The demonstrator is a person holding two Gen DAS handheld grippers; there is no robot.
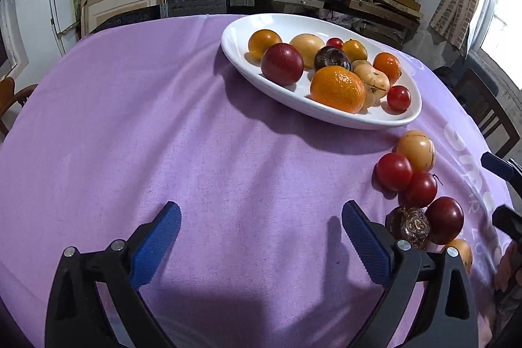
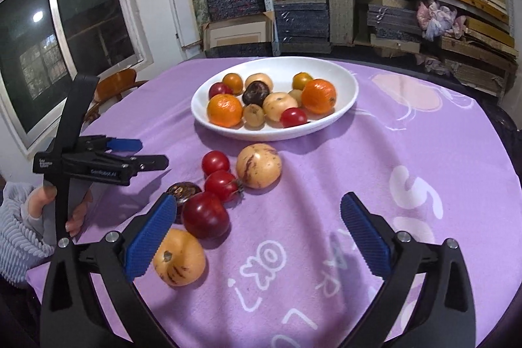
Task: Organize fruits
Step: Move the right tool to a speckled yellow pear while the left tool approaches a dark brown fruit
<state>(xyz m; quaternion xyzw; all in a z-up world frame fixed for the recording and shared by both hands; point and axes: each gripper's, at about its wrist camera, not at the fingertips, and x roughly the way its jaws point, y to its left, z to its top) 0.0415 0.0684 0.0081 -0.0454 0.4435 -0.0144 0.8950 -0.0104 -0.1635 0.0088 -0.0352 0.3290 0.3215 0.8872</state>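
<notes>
Both the left gripper (image 1: 261, 219) and the right gripper (image 2: 254, 211) stood wide apart, empty; loose fruits (image 2: 225, 185) lay at six o'clock of the white dish (image 2: 345, 80).

"GenRobot.AI" on left gripper (image 2: 137, 154); tablecloth (image 2: 326, 185) lettering unreadable.

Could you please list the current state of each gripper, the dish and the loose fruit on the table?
Left gripper: open, empty, over bare cloth.
Right gripper: open, empty.
White oval ceramic dish: upright on the purple tablecloth, holding fruit.
Large pale yellow streaked fruit: loose on cloth, outside dish.
Dark red round fruit: loose on cloth, beside right gripper's left finger.
</notes>
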